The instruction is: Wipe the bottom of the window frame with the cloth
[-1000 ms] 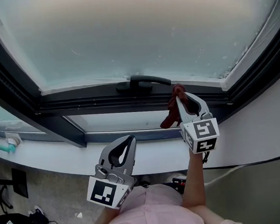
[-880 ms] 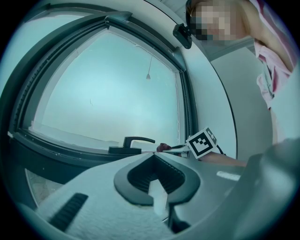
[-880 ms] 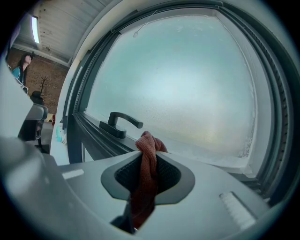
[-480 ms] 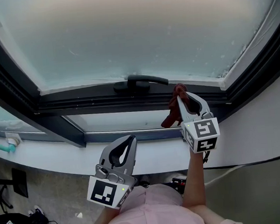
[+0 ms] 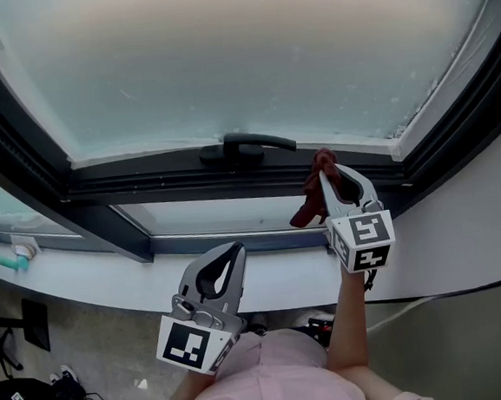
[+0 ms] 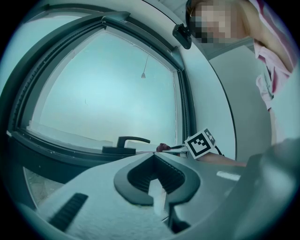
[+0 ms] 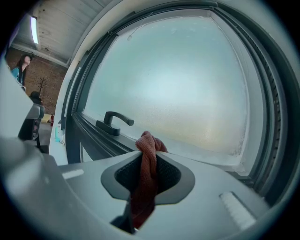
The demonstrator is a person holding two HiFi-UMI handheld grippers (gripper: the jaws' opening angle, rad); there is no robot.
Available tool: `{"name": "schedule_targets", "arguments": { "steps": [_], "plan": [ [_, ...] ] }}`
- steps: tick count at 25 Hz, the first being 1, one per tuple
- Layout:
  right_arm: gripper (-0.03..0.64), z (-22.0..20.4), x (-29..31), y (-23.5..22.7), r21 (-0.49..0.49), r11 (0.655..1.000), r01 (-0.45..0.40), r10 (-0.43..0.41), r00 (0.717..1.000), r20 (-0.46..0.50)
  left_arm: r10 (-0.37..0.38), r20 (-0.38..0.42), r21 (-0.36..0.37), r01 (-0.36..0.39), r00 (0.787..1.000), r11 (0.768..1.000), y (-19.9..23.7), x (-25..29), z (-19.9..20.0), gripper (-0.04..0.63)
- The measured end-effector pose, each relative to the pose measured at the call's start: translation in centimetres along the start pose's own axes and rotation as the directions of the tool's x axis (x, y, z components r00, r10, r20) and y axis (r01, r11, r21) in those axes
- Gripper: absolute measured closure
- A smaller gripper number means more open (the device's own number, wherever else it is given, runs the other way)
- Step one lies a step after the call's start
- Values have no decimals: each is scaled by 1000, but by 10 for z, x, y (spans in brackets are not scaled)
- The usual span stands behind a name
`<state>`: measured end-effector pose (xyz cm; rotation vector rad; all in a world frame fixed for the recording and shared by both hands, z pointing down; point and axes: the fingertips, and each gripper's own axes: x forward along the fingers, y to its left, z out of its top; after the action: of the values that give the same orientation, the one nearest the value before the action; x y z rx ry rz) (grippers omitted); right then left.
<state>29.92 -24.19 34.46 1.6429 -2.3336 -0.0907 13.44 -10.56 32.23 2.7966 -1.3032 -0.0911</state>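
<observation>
A red cloth (image 5: 312,189) (image 7: 148,154) is pinched in my right gripper (image 5: 322,170) (image 7: 149,151), which is shut on it. Its bunched top pokes past the jaw tips against the dark bottom bar of the window frame (image 5: 144,174), just right of the black window handle (image 5: 247,144) (image 7: 114,123). My left gripper (image 5: 235,248) (image 6: 154,154) hangs lower, over the white sill (image 5: 109,281), shut with nothing in it. From the left gripper view I see the cloth (image 6: 162,146) and the right gripper's marker cube beside the handle (image 6: 127,143).
Frosted glass (image 5: 221,58) fills the frame above. A smaller pane (image 5: 208,216) sits below the bar. A small teal and white object (image 5: 11,257) lies on the sill at far left. Cables and dark gear (image 5: 41,396) lie on the floor below. A white wall (image 5: 479,218) closes the right.
The right gripper with the cloth has edged slightly right along the frame bar, away from the handle. The left gripper has stayed where it was.
</observation>
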Motion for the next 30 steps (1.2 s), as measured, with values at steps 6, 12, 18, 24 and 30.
{"name": "schedule_targets", "arguments": {
  "steps": [6, 12, 18, 24, 30],
  "plan": [
    [552, -2, -1, -6, -12, 1000, 0, 0, 1000, -2, 13, 7, 1, -13, 1000, 1000, -4, 0, -4, 597],
    [552, -4, -4, -11, -23, 1000, 3, -3, 1000, -1, 14, 15, -1, -14, 1000, 1000, -12, 2, -7, 598],
    [552, -5, -5, -15, -20, 1000, 1, -1, 1000, 7, 21, 20, 0, -21, 1000, 1000, -13, 4, -8, 597],
    [552, -5, -6, -14, -20, 1000, 1, 0, 1000, 15, -3, 27, 6, 3, 1000, 1000, -17, 12, -8, 598],
    [552, -4, -5, -14, -26, 1000, -8, 8, 1000, 13, -37, 32, 3, 37, 999, 999, -17, 24, -6, 598]
  ]
}}
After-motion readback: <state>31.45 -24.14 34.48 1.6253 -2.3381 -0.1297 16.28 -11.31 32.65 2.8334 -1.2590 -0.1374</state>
